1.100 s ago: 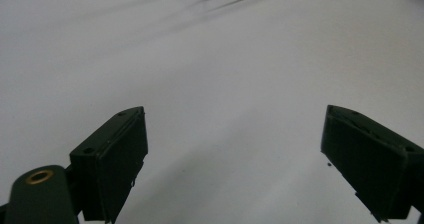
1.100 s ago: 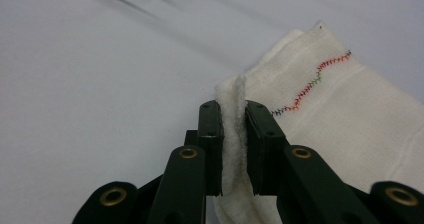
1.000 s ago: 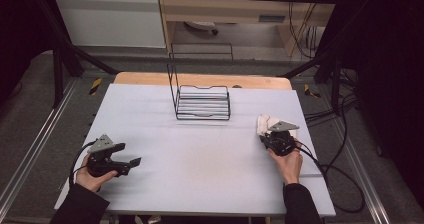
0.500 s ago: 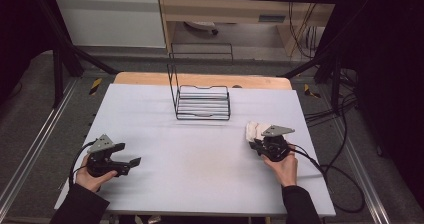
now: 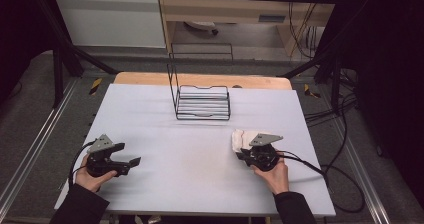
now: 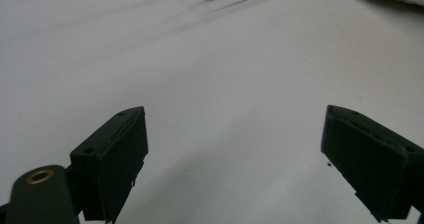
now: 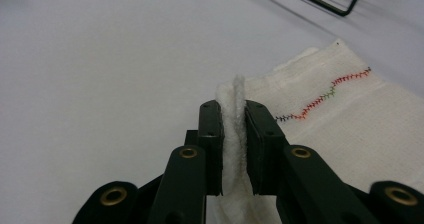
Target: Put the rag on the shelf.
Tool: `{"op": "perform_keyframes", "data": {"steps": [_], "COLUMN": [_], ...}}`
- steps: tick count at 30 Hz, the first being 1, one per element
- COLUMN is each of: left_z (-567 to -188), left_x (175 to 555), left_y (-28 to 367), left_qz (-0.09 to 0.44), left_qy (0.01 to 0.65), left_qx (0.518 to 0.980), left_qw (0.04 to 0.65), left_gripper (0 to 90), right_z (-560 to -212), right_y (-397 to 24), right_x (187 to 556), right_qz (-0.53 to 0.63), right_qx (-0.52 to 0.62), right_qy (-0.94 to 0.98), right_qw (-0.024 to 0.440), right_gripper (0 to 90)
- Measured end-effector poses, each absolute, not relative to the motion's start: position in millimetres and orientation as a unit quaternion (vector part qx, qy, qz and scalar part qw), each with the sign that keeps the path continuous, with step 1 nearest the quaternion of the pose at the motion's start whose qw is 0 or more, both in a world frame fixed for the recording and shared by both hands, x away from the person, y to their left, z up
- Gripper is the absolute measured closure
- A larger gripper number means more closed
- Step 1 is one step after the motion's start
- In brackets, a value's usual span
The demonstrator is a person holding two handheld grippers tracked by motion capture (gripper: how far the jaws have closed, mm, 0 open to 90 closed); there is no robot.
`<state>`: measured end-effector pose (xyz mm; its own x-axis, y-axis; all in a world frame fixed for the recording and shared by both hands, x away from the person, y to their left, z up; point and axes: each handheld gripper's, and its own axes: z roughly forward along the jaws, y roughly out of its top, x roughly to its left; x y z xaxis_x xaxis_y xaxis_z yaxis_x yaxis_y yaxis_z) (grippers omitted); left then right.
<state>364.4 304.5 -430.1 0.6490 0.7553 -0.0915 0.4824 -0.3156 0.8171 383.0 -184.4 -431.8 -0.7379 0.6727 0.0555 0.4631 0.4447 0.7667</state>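
We are holding the right hand-held gripper (image 7: 233, 149) with its jaws pinched tight on a raised fold of the white woven cloth with a wavy line of coloured stitching (image 7: 345, 114); the fold is standing upright between the two black pads, and the rest of the cloth is lying flat on the pale grey surface (image 5: 200, 154). In the high view that cloth (image 5: 239, 138) is sitting toward the right edge of the surface, between the near edge and the far one, partly under the right hand-held gripper (image 5: 244, 155). We are resting the left hand-held gripper (image 5: 131, 163) close to the near left corner, well apart from the cloth. In its own view the left hand-held gripper (image 6: 235, 169) is showing its jaws spread wide with nothing between them but bare surface. The black wire rack (image 5: 202, 103) is standing near the middle of the far edge, apart from both hand-held grippers and from the cloth.
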Motion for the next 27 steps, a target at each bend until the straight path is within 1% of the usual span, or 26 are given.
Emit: {"op": "perform_keyframes", "data": {"steps": [5, 16, 20, 22, 25, 27], "left_z": [-430, -430, -430, -430, -430, -430], "left_x": [364, 364, 364, 364, 364, 364], "left_y": [305, 304, 303, 303, 303, 301], "left_qz": [0.157, 0.156, 0.156, 0.156, 0.155, 0.154], "left_qy": [0.389, 0.389, 0.389, 0.389, 0.390, 0.391], "left_qx": [0.796, 0.796, 0.798, 0.798, 0.799, 0.799], "left_qw": [0.437, 0.436, 0.434, 0.433, 0.431, 0.431], "left_gripper": [11.3, 11.1, 11.0, 11.0, 10.9, 10.3], "right_z": [-434, -438, -441, -442, -439, -435], "right_y": [-174, -166, -165, -165, -167, -169], "right_x": [372, 356, 356, 357, 356, 355], "right_qz": [0.412, 0.415, 0.409, 0.409, 0.419, 0.428], "right_qx": [0.321, 0.295, 0.292, 0.292, 0.293, 0.293], "right_qy": [0.847, 0.857, 0.861, 0.862, 0.857, 0.852], "right_qw": [0.103, 0.080, 0.077, 0.072, 0.068, 0.074], "right_gripper": [78.8, 78.4, 77.2, 75.0, 68.5, 61.7]}}
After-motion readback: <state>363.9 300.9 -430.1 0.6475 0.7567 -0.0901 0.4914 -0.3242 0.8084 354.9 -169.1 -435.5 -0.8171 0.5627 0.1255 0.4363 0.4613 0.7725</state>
